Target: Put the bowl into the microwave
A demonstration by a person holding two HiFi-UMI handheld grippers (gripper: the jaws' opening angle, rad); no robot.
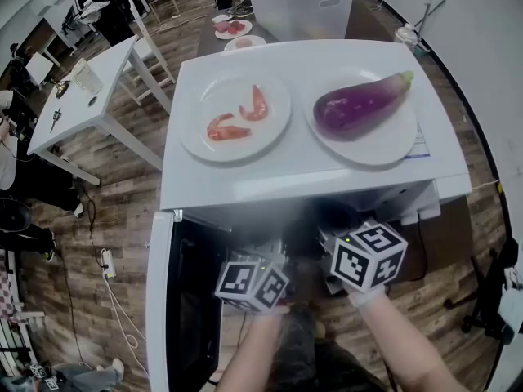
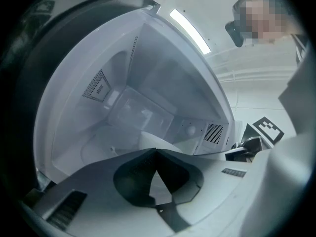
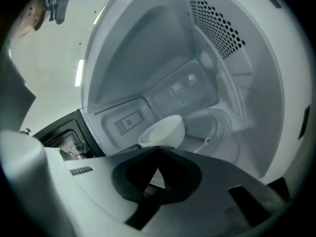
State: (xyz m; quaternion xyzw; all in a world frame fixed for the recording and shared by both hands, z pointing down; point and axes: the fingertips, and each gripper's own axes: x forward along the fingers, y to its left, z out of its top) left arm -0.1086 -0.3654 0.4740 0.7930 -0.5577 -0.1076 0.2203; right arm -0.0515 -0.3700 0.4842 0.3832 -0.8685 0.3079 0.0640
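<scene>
Both tools are at the microwave mouth, side by side. On the right tool the jaws are pressed together, tips meeting, with nothing seen pinched between them. It's the same story on the left tool, tips closed on each other.

Dead ahead of the right tool, just past its tips, sits the white bowl, its rim almost at the tips. Whether they touch it, I can't tell. From the left tool the bowl peeks out just beyond the tips and a little to one side, so the right hand looks the nearer. It's round, so there's no long axis to line up.

All around the bowl is the microwave cavity, so the bowl reads as already in. Off the left tool's outer side the door hangs open. Above both tools, on top, lie shrimps and an eggplant.
</scene>
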